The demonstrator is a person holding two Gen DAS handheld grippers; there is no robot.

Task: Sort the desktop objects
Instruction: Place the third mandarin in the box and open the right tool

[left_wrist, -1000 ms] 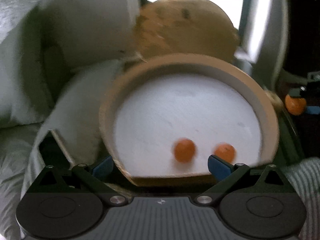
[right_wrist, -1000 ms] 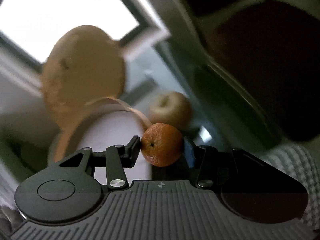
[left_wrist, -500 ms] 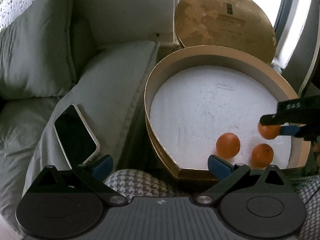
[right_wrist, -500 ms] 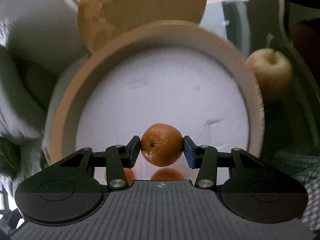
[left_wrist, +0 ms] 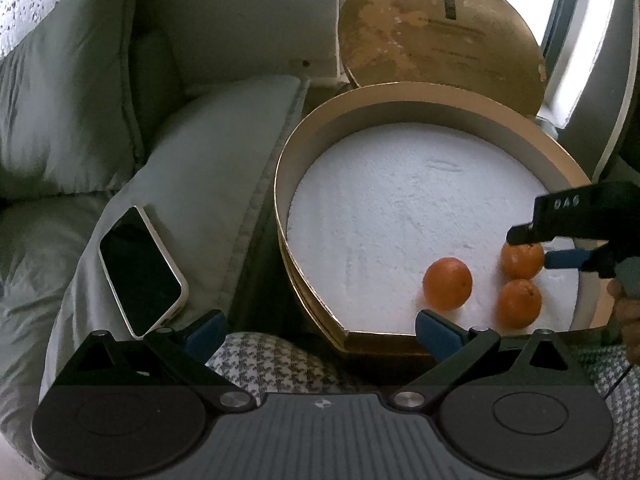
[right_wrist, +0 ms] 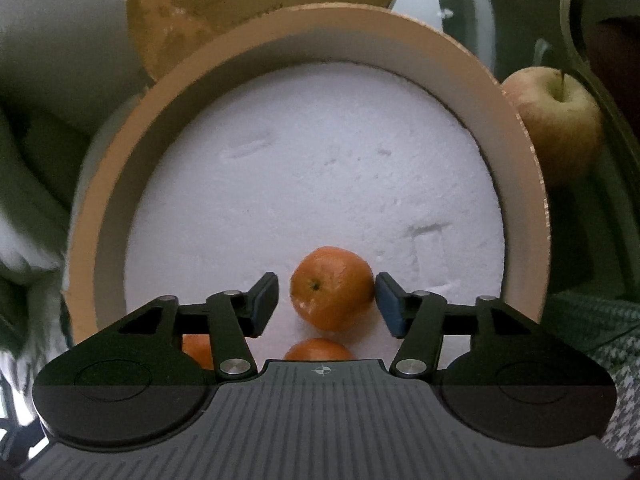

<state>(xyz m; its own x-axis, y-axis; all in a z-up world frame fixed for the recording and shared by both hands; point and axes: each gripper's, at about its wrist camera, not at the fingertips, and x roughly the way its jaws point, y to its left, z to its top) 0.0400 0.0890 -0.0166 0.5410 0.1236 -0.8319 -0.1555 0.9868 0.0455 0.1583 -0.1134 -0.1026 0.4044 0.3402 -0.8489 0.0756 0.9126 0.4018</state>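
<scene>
A round gold-rimmed box (left_wrist: 288, 184) with a white foam floor holds three tangerines. One tangerine (right_wrist: 332, 288) rests on the foam between the jaws of my right gripper (right_wrist: 327, 302), which are opening. There is a gap at the left pad, and the right pad sits right beside the fruit. In the left wrist view this gripper (left_wrist: 532, 250) reaches in from the right over that tangerine (left_wrist: 520, 262). The other two tangerines (left_wrist: 447, 283) (left_wrist: 519, 303) lie close by. My left gripper (left_wrist: 322, 332) stands wide open and empty at the box's near edge.
The box's gold lid (left_wrist: 436, 28) leans upright behind it. An apple (right_wrist: 556, 120) sits outside the rim (right_wrist: 120, 168) on the right. A phone (left_wrist: 142, 270) lies on a grey cushion (left_wrist: 216, 152) to the left. Checked cloth (left_wrist: 272, 360) is under my left gripper.
My right gripper carried the tangerine over the box and down onto the foam, and its jaws have parted from it. The left gripper shifted early on, then held still.
</scene>
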